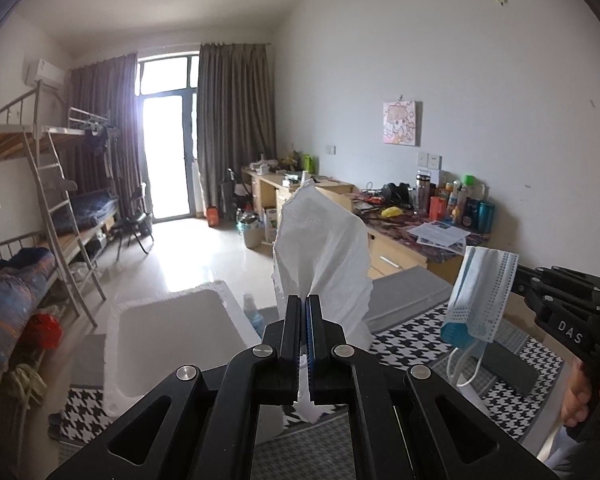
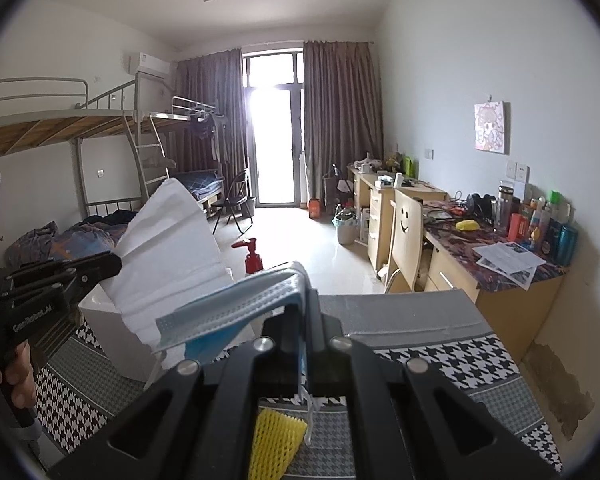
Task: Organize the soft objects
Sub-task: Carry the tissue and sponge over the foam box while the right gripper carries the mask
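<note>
The left gripper has its fingers pressed together on a white tissue, pinching it near its lower edge. The tissue stands up from the fingers, crumpled and creased, with ragged sides and a faint embossed band near its top. It is held in the air above a white foam box that sits on a houndstooth cloth.

The right gripper is clamped on a blue face mask, which is pleated, folded over the fingertips and drooping to the left. Its white ear loops dangle below it. A yellow foam net lies under this gripper, probably on the cloth, though the gripper body hides most of it.
</note>
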A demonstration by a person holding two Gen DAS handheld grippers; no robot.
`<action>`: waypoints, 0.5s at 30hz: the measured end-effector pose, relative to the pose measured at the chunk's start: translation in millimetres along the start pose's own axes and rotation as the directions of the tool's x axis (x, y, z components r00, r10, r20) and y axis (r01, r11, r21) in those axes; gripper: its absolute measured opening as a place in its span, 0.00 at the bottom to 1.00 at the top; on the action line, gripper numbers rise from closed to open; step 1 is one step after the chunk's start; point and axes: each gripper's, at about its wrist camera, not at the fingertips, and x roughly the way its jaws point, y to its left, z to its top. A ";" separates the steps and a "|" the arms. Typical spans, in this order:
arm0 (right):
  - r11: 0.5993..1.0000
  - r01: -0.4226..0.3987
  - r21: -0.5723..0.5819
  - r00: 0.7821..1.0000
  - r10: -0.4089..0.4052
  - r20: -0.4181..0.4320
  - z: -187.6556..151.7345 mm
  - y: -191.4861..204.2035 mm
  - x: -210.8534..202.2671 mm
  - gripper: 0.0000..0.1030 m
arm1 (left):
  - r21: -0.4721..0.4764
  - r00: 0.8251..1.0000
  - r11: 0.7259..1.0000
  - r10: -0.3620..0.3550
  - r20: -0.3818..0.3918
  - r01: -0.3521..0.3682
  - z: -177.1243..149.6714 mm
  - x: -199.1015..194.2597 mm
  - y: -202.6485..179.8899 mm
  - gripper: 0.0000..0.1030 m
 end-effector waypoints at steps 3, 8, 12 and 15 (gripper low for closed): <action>1.000 -0.002 -0.006 1.000 0.002 0.002 4.2 2.1 2.6 0.04 | 0.000 1.000 1.000 0.009 0.005 -0.009 4.5 0.8 4.0 0.02; 1.000 -0.006 -0.016 1.000 0.006 0.002 9.4 3.9 7.3 0.04 | 0.006 0.999 0.999 0.033 0.024 -0.034 13.8 0.4 9.2 0.02; 1.000 -0.013 -0.019 1.000 0.013 0.005 14.1 4.7 11.5 0.04 | 0.003 0.998 0.999 0.052 0.035 -0.052 20.0 2.1 13.2 0.02; 1.000 -0.020 -0.019 1.000 0.020 0.002 16.8 4.6 15.6 0.04 | -0.003 0.997 0.998 0.069 0.043 -0.069 23.7 2.4 18.5 0.02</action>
